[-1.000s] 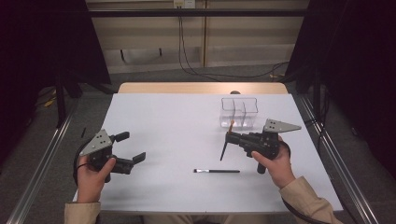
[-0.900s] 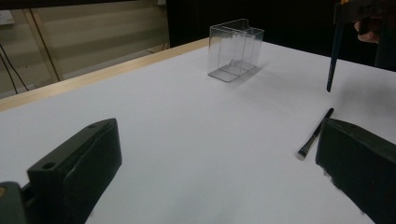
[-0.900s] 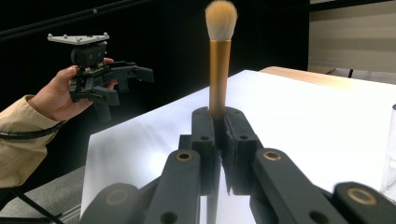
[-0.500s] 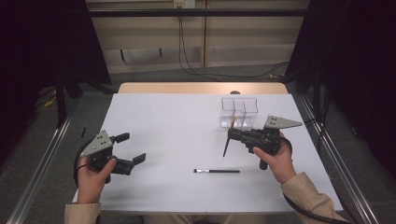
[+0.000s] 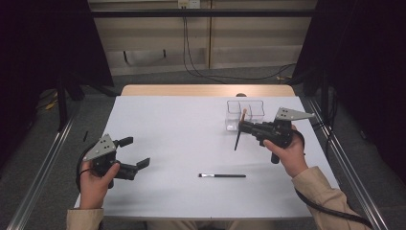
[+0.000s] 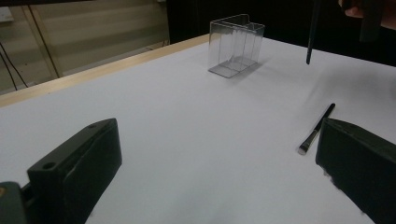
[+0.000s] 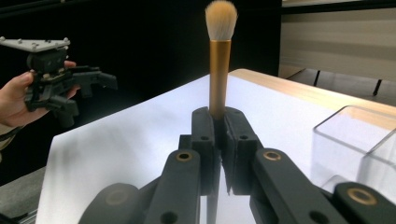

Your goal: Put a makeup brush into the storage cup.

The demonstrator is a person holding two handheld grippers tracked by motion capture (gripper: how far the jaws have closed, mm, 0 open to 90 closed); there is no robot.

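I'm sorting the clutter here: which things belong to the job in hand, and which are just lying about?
In the job:
- makeup brush, clamped in the right hand-held gripper
- clear organizer box, beside it
- slim black brush, lying on the table

Lying about:
- cables on the floor
- left hand-held gripper, open, idle

Place: we read a lab recording booth.
Evidence: black curtains (image 5: 43,43) left and right, cables (image 5: 191,52) on far wall, white table (image 5: 182,124).

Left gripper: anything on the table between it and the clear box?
Nothing. In the left gripper view, bare white table runs from the open left gripper to the clear box; the thin brush lies off to the side.
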